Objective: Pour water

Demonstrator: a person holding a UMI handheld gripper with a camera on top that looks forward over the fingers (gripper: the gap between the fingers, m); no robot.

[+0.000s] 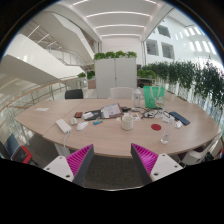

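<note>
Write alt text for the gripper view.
The gripper hangs open and empty short of a large oval wooden table strewn with small items. A white mug stands beyond the fingers, a green bottle farther back. White cabinets topped with plants stand behind, in a bright atrium.

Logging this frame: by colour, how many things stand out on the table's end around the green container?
Green: 1, tall container
White: 1, mug
Red: 1, small thing
Blue: 1, flat thing
Total: 4
The clutter further along the table is too small to count. The gripper is open, with nothing between its fingers.
</note>
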